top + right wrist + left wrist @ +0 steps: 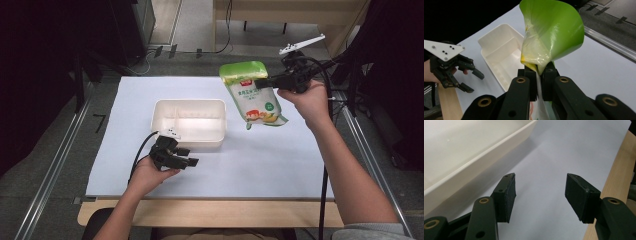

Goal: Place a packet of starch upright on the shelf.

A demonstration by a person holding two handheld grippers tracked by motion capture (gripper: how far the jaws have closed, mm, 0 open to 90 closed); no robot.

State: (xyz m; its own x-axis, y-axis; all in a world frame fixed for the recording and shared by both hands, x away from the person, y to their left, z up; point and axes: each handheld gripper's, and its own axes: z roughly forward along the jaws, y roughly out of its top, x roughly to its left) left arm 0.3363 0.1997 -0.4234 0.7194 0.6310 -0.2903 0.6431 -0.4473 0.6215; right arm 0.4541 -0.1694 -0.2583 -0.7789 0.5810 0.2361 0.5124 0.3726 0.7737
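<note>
The left gripper [186, 156] rests low on the white table [280, 160], jaws wide with nothing between them, just in front of the white tray [189, 121]. To the right, the right gripper [261, 83] is raised, clamping a green bag [248, 90] in the air; its print is too small to read.

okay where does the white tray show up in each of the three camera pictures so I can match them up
High view: the white tray sits mid-table, just beyond the left tongs.
Left gripper view: its side wall runs across the upper left, beside the open left tongs.
Right gripper view: it lies left of centre, behind the green pouch clamped in the right tongs.
Shared landmark: the white table sheet under the tray.
</note>
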